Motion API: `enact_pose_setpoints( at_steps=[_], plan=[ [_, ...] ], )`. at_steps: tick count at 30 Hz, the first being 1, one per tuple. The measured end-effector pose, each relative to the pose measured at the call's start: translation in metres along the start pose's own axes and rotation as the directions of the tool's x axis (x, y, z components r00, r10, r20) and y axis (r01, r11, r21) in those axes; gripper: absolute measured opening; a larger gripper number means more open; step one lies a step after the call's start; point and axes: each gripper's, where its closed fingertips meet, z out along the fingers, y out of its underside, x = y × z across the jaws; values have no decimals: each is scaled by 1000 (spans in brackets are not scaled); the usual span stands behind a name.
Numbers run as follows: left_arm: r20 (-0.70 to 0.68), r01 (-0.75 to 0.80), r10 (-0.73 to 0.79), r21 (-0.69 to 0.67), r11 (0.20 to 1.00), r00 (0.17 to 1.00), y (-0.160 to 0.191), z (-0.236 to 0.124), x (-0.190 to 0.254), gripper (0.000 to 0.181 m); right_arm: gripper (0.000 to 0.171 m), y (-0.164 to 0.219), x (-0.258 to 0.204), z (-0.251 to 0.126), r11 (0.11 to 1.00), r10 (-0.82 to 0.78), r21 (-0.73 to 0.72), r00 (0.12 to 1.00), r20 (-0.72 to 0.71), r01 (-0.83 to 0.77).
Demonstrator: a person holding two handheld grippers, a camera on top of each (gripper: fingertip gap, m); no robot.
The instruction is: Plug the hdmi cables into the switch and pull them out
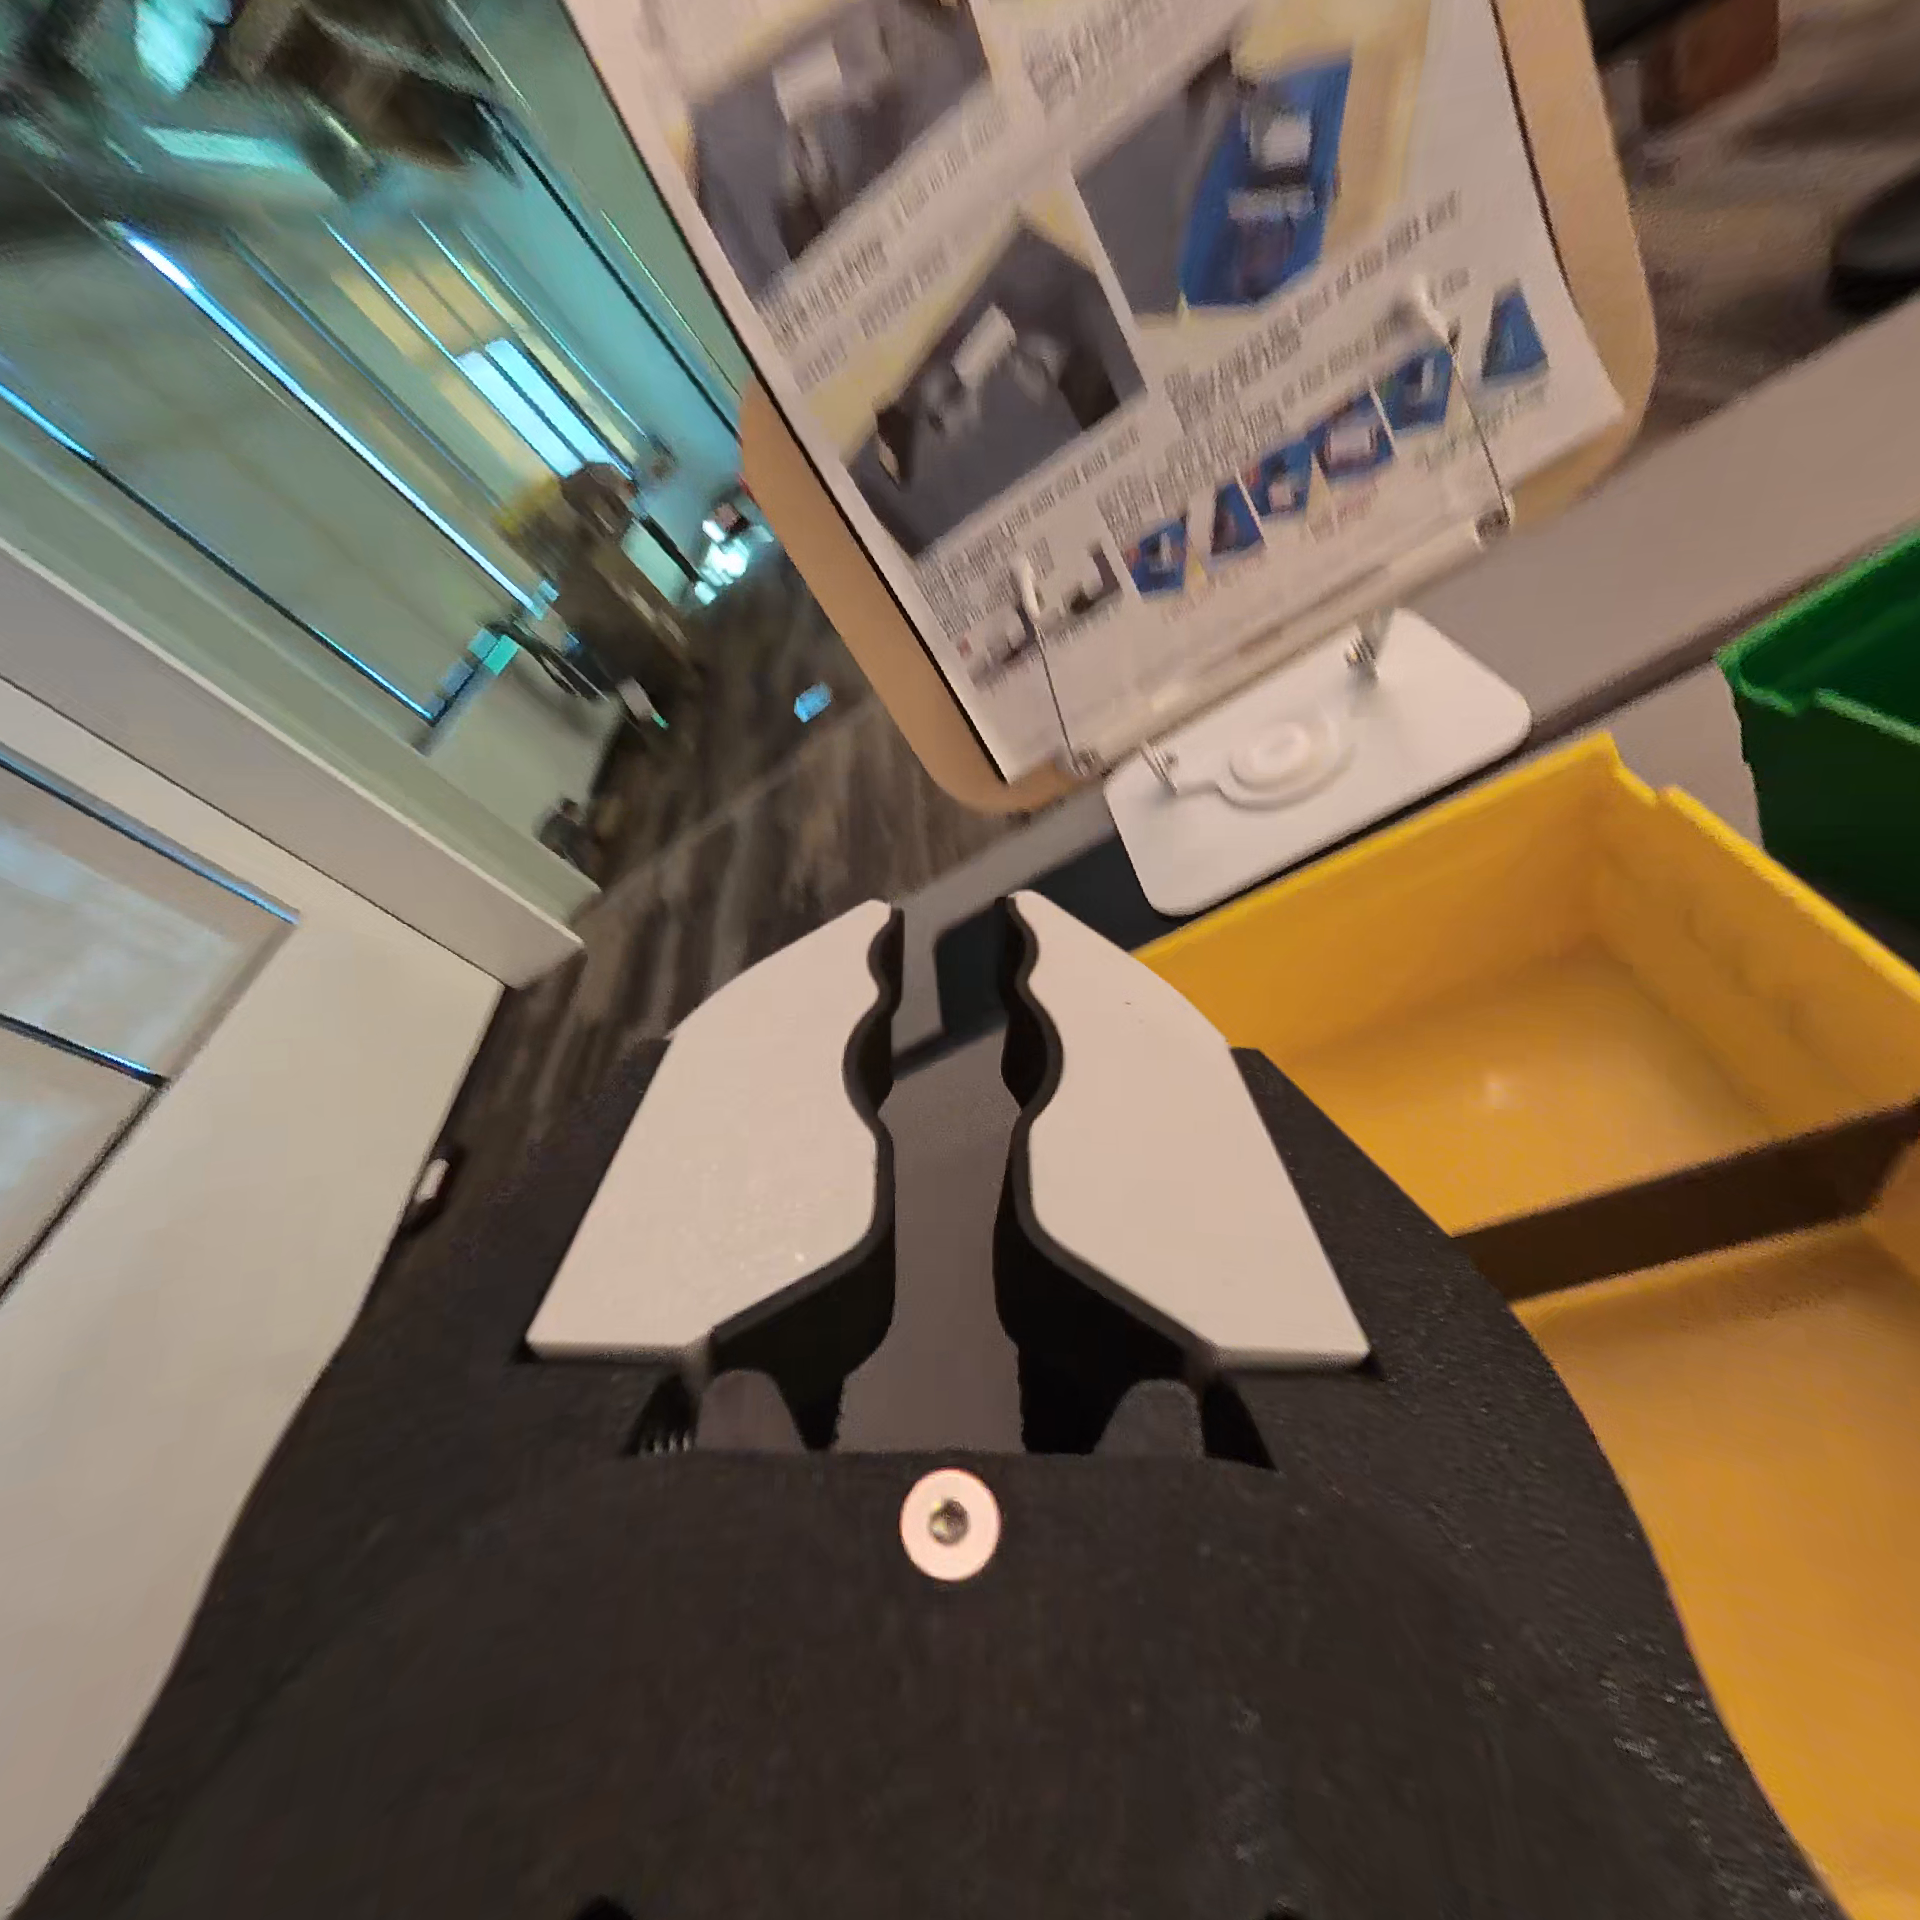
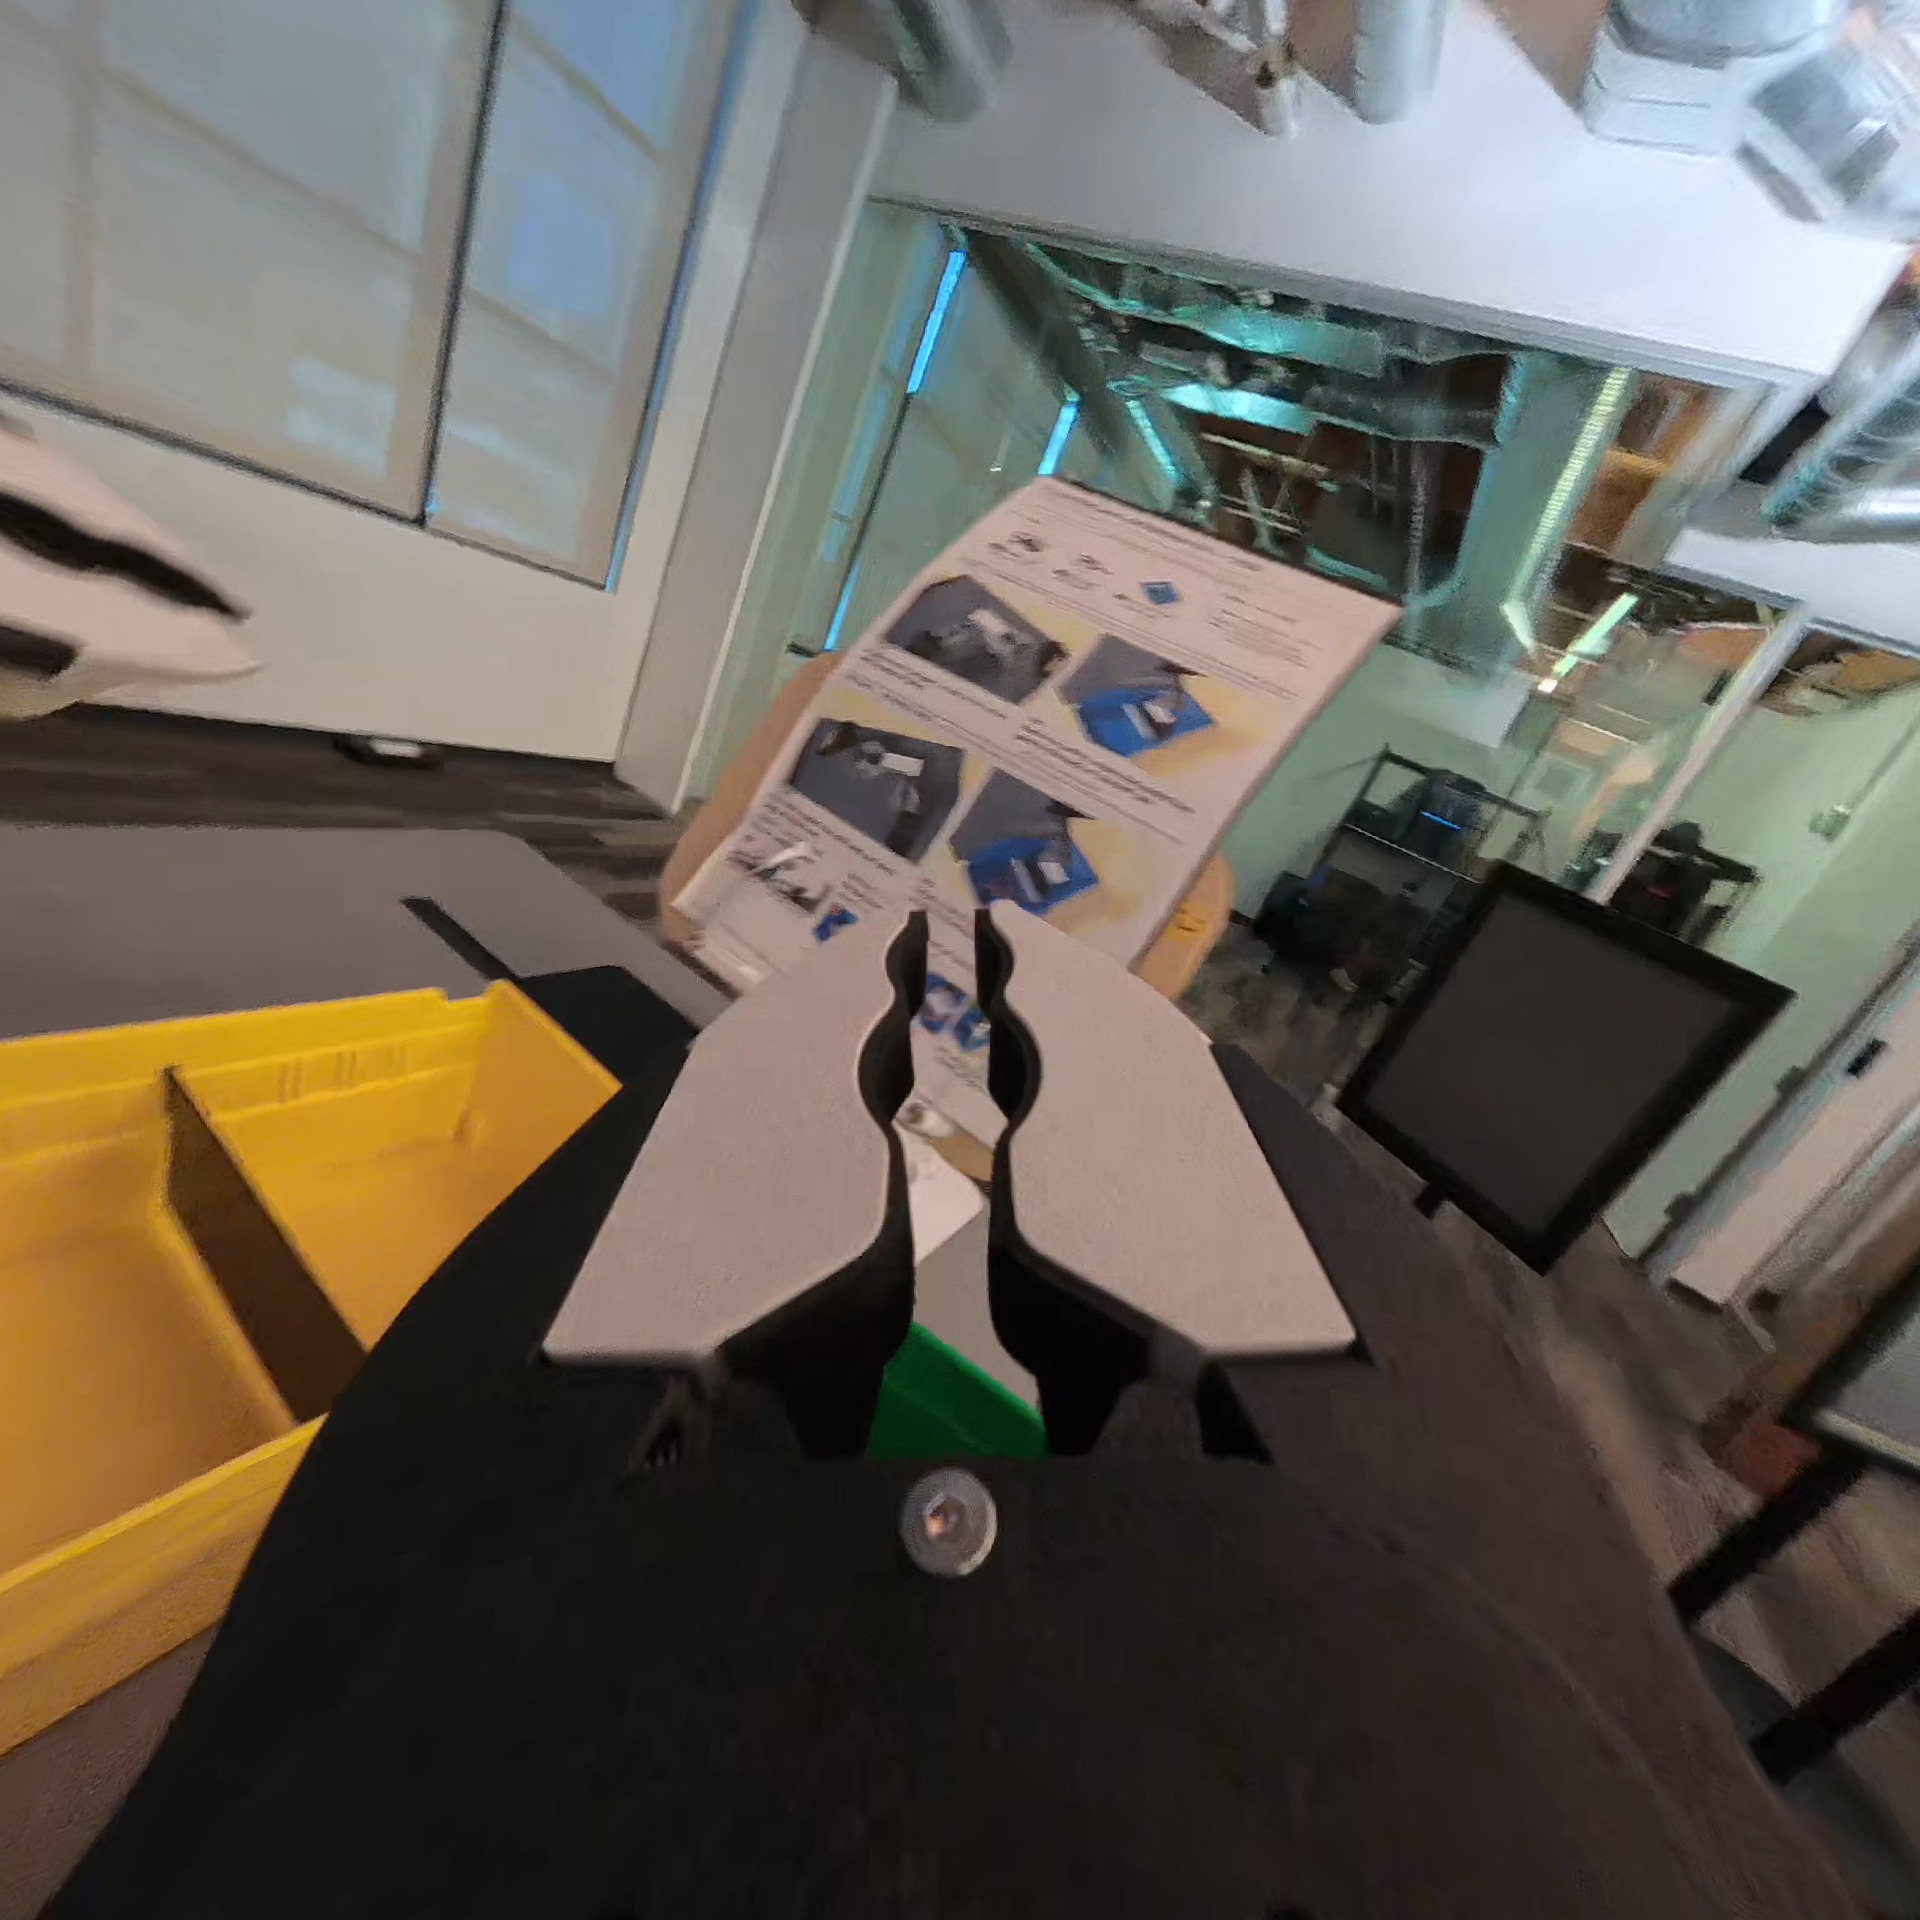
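Although the task is about HDMI cables and a switch, neither shows in either view, so where they lie cannot be told. The left gripper point(image 1: 948, 914), centre of its frame, has its fingers released with a narrow gap and nothing between them; the right gripper point(image 2: 948, 920) is the same, parted and empty. A yellow bin point(image 1: 1558, 1039) fills the right of the left view, a green bin point(image 1: 1829, 665) at the right edge, and an instruction sheet on a stand point(image 1: 1143, 364) sits top centre. As a judgement, a cable will be light and floppy with a stiff, smooth plug: grip the plug's hard body squarely, not the cord, or it may twist or slip
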Motion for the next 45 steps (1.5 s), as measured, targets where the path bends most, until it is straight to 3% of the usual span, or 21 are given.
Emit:
enact_pose_setpoints(
  at_steps=[5, 8, 12, 16, 24, 29, 36, 42, 45],
  plan=[
    [25, 80, -87, 184, 980, 996, -28, -15, 2, 20, 23, 17, -82, 24, 985, 123, -145, 967, 225, -91],
    [37, 136, -150, 257, 957, 988, -35, -20, -6, 29, 36, 51, -110, 32, 935, 223, -331, 934, 280, -124],
    [25, 203, -221, 312, 928, 975, -36, -24, -17, 37, 44, 110, -134, 35, 797, 280, -596, 935, 216, -100],
    [-50, 290, -290, 322, 901, 956, -35, -26, -19, 37, 46, 147, -153, 35, 655, 342, -742, 931, 126, -140],
    [-108, 297, -277, 343, 891, 955, -41, -35, -14, 39, 43, 185, -158, 34, 426, 392, -873, 918, -60, -239],
    [-98, 293, -276, 349, 890, 956, -42, -35, -15, 39, 40, 217, -168, 29, 187, 479, -944, 865, -152, -270],
    [-117, 298, -274, 348, 889, 955, -43, -36, -14, 39, 26, 222, -182, 41, 46, 602, -947, 765, -228, -318],
    [-126, 283, -255, 348, 894, 959, -45, -39, -10, 39, 26, 247, -189, 46, -92, 481, -962, 835, -269, -257],
    [-131, 261, -230, 340, 903, 964, -46, -40, -4, 39, 16, 251, -188, 57, -136, 466, -951, 830, -308, -277]
  ],
)
